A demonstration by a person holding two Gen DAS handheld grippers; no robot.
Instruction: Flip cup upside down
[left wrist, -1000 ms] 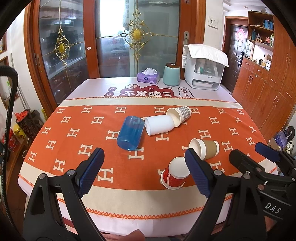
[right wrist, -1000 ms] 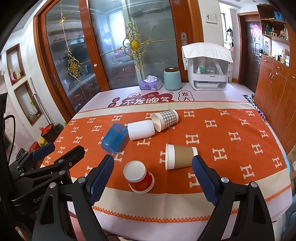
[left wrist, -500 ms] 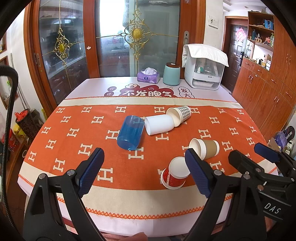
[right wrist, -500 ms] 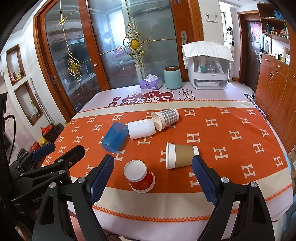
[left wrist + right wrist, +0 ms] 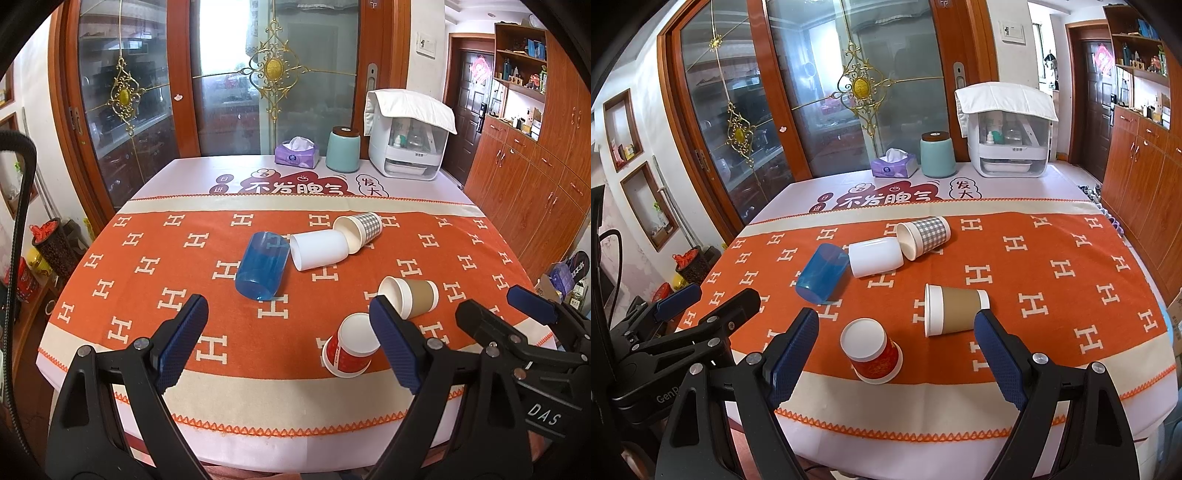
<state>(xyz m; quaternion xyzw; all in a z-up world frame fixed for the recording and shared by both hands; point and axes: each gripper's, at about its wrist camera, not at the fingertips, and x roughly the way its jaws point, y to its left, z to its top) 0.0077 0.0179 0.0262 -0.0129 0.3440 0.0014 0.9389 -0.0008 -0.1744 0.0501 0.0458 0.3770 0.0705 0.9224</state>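
You held both grippers apart, empty: left gripper [image 5: 286, 345], right gripper [image 5: 895, 352]. Red paper cup [image 5: 873, 350] sat lower center, already inverted; brown-sleeved cup [image 5: 955, 310] on side just beside. Risk: paper wall crushes if squeezed hard, cup rolls off cloth edge.

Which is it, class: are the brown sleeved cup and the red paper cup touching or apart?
Apart. The right wrist view shows a strip of orange cloth between the brown sleeved cup and the red paper cup.
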